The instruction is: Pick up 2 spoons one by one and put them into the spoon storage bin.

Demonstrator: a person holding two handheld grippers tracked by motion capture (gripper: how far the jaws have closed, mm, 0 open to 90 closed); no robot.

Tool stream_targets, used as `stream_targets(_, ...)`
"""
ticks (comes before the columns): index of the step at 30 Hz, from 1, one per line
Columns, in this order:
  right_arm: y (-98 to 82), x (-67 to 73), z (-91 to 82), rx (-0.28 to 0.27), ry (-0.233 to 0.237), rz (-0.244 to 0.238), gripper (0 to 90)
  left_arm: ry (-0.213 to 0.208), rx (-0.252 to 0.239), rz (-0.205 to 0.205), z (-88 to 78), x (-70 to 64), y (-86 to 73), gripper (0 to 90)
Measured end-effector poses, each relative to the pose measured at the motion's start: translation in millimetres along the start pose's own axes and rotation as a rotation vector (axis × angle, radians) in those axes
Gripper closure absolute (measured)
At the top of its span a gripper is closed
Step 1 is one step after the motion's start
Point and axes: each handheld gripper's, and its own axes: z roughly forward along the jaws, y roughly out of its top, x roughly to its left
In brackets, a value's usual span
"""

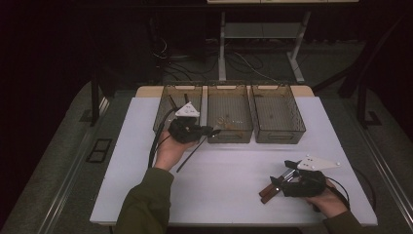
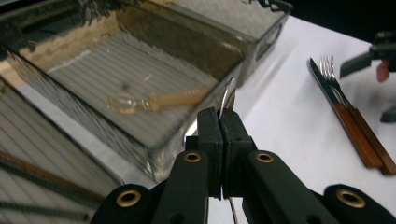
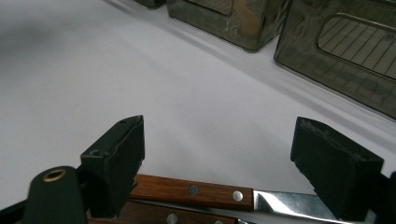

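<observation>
White table (image 1: pixel 229 195); three bins (image 1: pixel 230 113) beyond

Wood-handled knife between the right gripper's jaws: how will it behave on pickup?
The knife looks stiff: steel blade, riveted wood handle, so it probably won't flex. The polished blade may be slippery; the wood likely grips better. It lies flat on the table against a second handle, so the open right gripper might catch both.
</observation>
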Motion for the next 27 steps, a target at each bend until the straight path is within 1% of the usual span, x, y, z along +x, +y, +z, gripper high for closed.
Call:
stream_targets(4, 0.1, 0.3, 0.1, -0.001, 0.000, -0.001, 17.8, 0.010, 0.005, 0.011, 8.4, 6.4, 14.6, 88.3)
stream_targets(5, 0.1, 0.4, 0.1, -0.001, 0.000, -0.003, 17.8, 0.009, -0.004, 0.011, 11.3, 7.6, 18.0, 88.3)
stream_targets(6, 0.1, 0.5, 0.0, -0.001, 0.000, -0.003, 17.8, 0.010, 0.006, 0.016, 12.8, 9.0, 21.8, 88.3)
stream_targets(7, 0.1, 0.4, 0.0, -0.002, 0.000, -0.004, 17.8, 0.011, 0.005, 0.017, 15.0, 10.3, 25.3, 88.3)
stream_targets(10, 0.1, 0.4, -0.1, -0.002, 0.000, -0.003, 17.8, 0.010, 0.004, 0.022, 21.1, 14.7, 34.9, 88.3)
stream_targets(12, 0.1, 0.5, -0.1, -0.002, 0.001, -0.003, 17.8, 0.017, 0.003, 0.026, 24.9, 17.4, 40.6, 88.3)
stream_targets(17, 0.1, 1.0, -0.2, -0.003, 0.004, -0.003, 17.8, 0.028, 0.003, 0.035, 33.9, 23.8, 52.7, 88.3)
stream_targets(18, 0.1, 1.0, -0.3, -0.004, 0.002, -0.005, 17.8, 0.028, 0.001, 0.031, 35.5, 24.7, 54.8, 88.3)
stream_targets(20, 0.2, 1.0, -0.4, -0.006, 0.003, -0.010, 17.8, 0.035, 0.010, 0.045, 38.4, 27.5, 59.0, 88.3)
stream_targets(22, 0.2, 1.2, -0.4, -0.006, 0.006, -0.012, 17.8, 0.038, 0.003, 0.037, 41.6, 29.1, 63.1, 88.3)
stream_targets(26, 0.3, 1.8, -0.5, -0.006, 0.006, -0.015, 17.8, 0.048, 0.007, 0.048, 47.1, 34.4, 71.0, 88.3)
stream_targets(27, 0.3, 2.0, -0.6, -0.007, 0.006, -0.013, 17.8, 0.052, 0.006, 0.043, 49.0, 34.9, 72.8, 88.3)
